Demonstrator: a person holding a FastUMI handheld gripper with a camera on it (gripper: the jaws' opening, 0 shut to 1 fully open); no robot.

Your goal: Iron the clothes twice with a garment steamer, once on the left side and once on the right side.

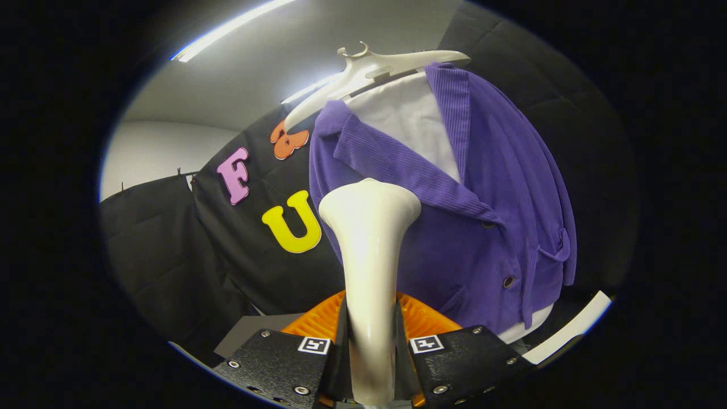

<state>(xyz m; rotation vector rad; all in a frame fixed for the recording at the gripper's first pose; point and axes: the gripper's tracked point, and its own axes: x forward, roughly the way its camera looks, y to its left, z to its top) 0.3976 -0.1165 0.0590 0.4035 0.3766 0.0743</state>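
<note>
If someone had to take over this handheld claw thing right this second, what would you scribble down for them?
Claw: shut on the garment steamer, both fingers pressing its handle; steamer head points up and forward.
Purple jacket: hangs over a white shirt on a pale hanger, just beyond the steamer head, against the black cloth wall.
Done: steamer is picked up and raised near the jacket's lapel. Whether either pass is finished cannot be told from this picture.
Left: run the steamer over the left side and the right side, unless one is already done.

Recording booth, black cloth wall (170, 255), white ceiling with strip light (227, 27), hanger (375, 68)
</note>
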